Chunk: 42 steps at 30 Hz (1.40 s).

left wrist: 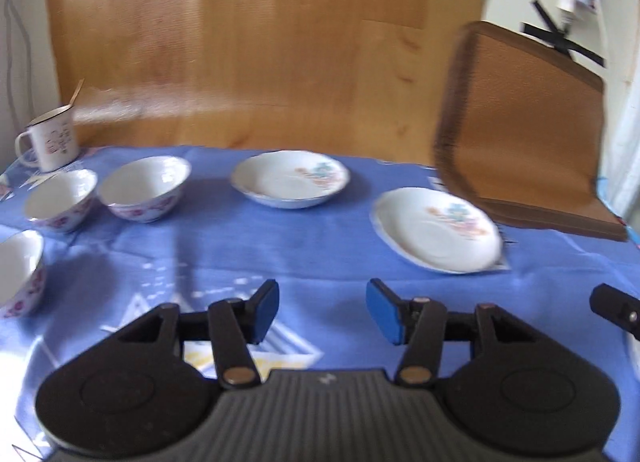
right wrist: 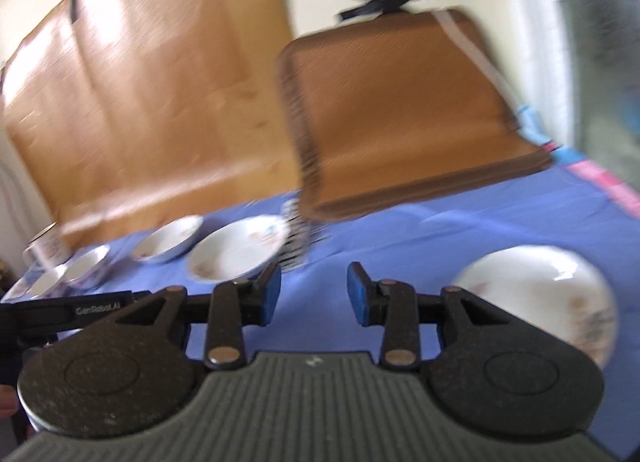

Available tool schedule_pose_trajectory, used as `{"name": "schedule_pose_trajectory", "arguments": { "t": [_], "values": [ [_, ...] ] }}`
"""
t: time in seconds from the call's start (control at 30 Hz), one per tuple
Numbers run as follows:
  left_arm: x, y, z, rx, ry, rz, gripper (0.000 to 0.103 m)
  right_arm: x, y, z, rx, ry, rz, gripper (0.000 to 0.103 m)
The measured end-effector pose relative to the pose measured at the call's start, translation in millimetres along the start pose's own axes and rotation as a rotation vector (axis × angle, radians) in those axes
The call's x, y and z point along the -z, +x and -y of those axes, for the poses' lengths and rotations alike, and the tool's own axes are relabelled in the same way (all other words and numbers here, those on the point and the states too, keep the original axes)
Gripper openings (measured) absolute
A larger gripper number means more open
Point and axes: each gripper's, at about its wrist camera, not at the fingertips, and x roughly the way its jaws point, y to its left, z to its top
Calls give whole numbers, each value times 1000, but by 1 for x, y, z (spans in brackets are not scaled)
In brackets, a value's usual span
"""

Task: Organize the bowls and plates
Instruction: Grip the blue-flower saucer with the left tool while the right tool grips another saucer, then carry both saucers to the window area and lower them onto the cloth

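Observation:
My left gripper (left wrist: 323,312) hangs open over the blue tablecloth (left wrist: 248,246), nothing between its blue pads. Beyond it lie two white flowered plates: one at centre (left wrist: 290,179), one to the right (left wrist: 436,232). Three white bowls with pink flowers sit at the left: far (left wrist: 60,199), middle (left wrist: 144,187), and near the left edge (left wrist: 18,272). My right gripper (right wrist: 314,294) is also open and empty. A white flowered plate (right wrist: 540,294) lies just right of it; two more plates (right wrist: 236,254) (right wrist: 168,240) and blurred bowls (right wrist: 86,262) lie to the far left.
A white enamel mug (left wrist: 50,139) with a stick in it stands at the back left. A brown woven mat (left wrist: 520,129) leans at the back right, over a plate's edge. A wooden board (left wrist: 240,41) backs the table. The left gripper's body (right wrist: 60,312) shows beside my right one.

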Motion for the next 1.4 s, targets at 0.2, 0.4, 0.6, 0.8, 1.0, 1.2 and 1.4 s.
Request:
{"name": "schedule_pose_trajectory", "arguments": {
  "t": [0.2,0.4,0.6,0.8,1.0,1.2,1.4],
  "values": [
    [-5,14,-26,-7,-64,-19,48,-6,20,-16,-4,-23,-27,40],
    [-27,27,-17,46,-37,-8,46,-21,52,-17,5,5,-50,38],
    [-50,55,4,38,-25,-29,46,-34,83,-16,-10,19,-82,36],
    [-50,77,9,53,-30,-68,46,-32,110,-12,-19,39,-150,35],
    [-45,80,15,72,-7,-74,46,-21,123,-10,-49,64,-204,23],
    [-43,91,8,194,-87,-127,23,-19,123,-11,-55,54,-193,15],
    [-41,89,10,238,-122,-134,13,-19,116,-10,-51,68,-195,14]
  ]
}}
